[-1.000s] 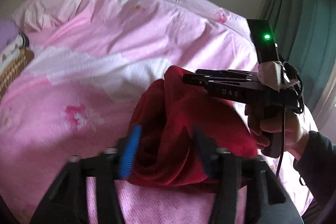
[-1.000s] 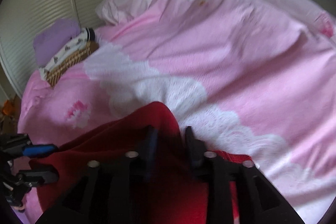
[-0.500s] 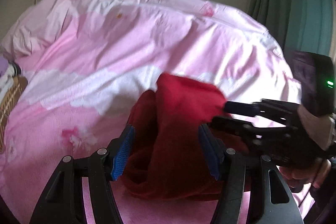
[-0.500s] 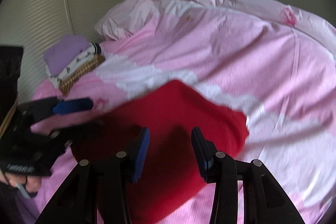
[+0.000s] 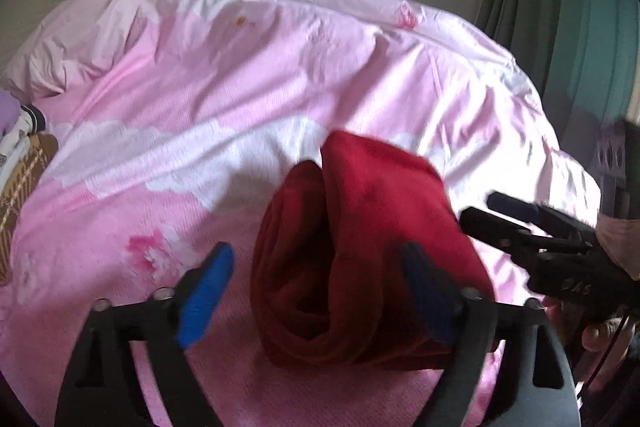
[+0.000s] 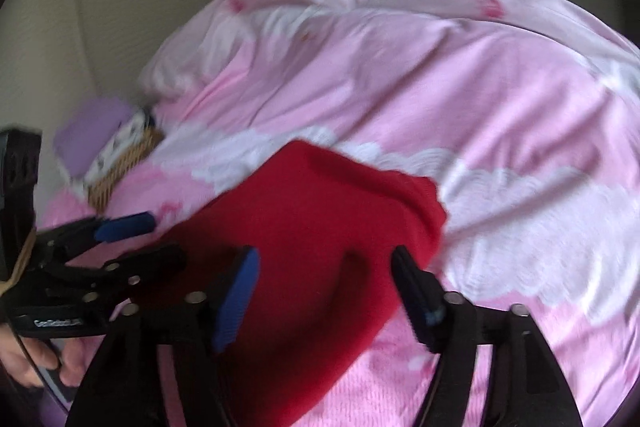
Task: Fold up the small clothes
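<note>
On the pink quilt (image 5: 280,67), one woven basket (image 6: 120,167) is sitting far left; one fuzzy red garment (image 5: 360,247) is lying folded, rolled edges showing. Two tongs are flanking it: left gripper (image 5: 316,291) and right gripper (image 6: 324,291), both spread wide, gripping nothing.

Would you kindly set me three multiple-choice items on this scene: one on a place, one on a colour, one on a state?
1. Where does the red garment lie?
A. on the pink bedspread
B. in the basket
C. on the floor

2. What colour is the curtain?
A. yellow
B. teal green
C. white

3. How do the left gripper and right gripper stand?
A. both shut on cloth
B. one shut
C. both open

Answers: 1 A, pink cover surrounds it; 2 B, it hangs teal at the right; 3 C, wide gaps separate each pair of fingers.
</note>
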Demonstrator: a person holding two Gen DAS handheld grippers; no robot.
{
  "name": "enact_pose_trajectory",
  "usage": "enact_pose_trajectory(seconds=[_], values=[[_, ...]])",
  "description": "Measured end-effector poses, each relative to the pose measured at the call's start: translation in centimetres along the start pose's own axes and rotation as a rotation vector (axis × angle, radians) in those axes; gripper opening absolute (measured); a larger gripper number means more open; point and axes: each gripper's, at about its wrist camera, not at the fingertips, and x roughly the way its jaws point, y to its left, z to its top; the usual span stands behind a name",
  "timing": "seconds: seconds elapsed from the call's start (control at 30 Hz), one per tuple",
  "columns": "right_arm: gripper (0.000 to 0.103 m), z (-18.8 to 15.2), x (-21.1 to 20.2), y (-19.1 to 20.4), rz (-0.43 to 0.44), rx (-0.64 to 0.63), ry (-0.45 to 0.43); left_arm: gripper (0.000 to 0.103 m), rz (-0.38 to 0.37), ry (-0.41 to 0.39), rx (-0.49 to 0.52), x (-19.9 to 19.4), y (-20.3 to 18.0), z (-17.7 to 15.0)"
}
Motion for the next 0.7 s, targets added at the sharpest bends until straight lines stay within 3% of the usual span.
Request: enact_pose_trajectory(seconds=[0.07,0.2,0.3,0.5,0.7], values=[[0.093,-0.4,-1.0,-1.4,0.001,0.101,-0.031,0.090,-0.008,0.017,-0.014,0.3,0.6,0.3],[0.093,-1.9,-0.8,-4.3,0.034,0.308,-0.022,0.090,-0.023,0.094,-0.066,1.8,1.9,0.1],[0.093,-3.4,0.6,-6.0,0.134,0.465,0.012,0.093,-0.049,0.128,-0.102,2.4,2.7,-0.7],[0.093,-5.0,3.9,-7.7,0.248,0.608,0.083,0.097,-0.103,0.166,-0.186,3.6,4.1,-1.9],[0.093,-5.0,6.3,-7.6,0.307,0.603,0.121,0.099,-0.158,0.198,-0.254,5.1,5.0,-3.4]])
